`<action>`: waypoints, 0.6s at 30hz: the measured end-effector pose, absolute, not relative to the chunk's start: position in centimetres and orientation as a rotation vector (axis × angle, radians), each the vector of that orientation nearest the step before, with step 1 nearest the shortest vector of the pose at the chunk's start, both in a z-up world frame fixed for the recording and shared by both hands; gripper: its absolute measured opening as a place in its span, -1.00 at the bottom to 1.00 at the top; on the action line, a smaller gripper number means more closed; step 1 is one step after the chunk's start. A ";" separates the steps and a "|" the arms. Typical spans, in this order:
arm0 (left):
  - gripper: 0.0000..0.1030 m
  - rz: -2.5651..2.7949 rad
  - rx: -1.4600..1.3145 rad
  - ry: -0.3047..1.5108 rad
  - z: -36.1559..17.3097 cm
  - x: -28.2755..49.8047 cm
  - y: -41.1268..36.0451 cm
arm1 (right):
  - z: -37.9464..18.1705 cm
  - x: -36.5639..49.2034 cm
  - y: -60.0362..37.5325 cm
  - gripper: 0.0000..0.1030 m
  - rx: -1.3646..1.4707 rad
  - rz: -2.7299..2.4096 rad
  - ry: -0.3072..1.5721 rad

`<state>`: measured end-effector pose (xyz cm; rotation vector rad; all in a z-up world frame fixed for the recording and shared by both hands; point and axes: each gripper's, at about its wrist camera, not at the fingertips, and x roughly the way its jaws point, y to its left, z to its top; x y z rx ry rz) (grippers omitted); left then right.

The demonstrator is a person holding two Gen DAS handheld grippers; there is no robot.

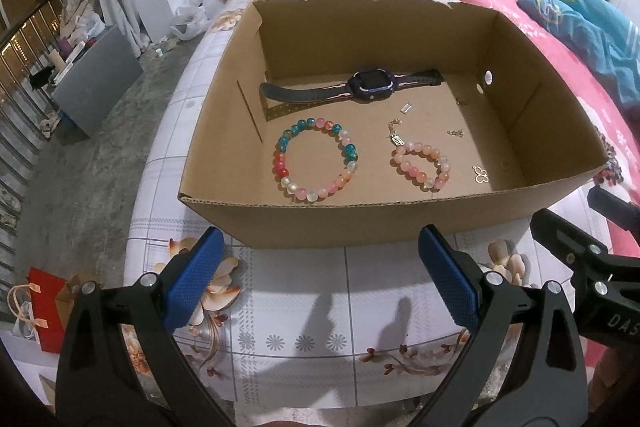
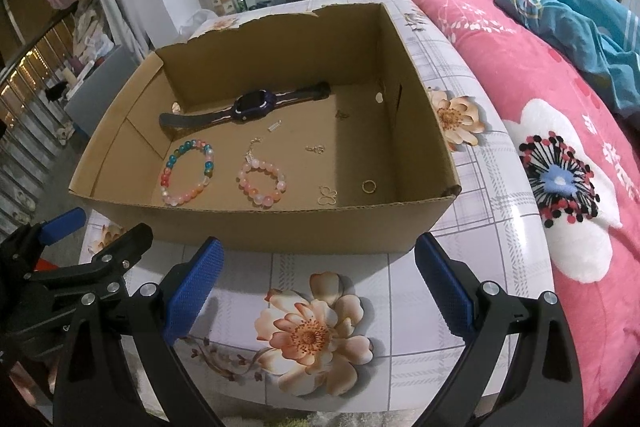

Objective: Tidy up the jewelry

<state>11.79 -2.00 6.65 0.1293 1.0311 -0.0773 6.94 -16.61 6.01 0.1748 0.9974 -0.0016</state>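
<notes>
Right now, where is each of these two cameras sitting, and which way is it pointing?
Left wrist view: rides on the left gripper, looking forward over the table into the cardboard box; its own open blue fingers show, plus the right gripper at the right edge.
Right wrist view: rides on the right gripper, facing the same box from further right, beside the pink blanket; the left gripper shows at the left edge.
Shared: box, watch, two bead bracelets.
</notes>
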 end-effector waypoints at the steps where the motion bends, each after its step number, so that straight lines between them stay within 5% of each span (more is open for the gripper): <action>1: 0.83 -0.078 0.129 1.033 6.6 11.8 -2.0 | 6.0 6.9 -16.5 0.82 0.174 -0.001 0.997; 18: 0.83 -0.078 0.127 1.031 6.7 11.8 -2.0 | 5.9 6.8 -16.5 0.82 0.172 -0.004 0.998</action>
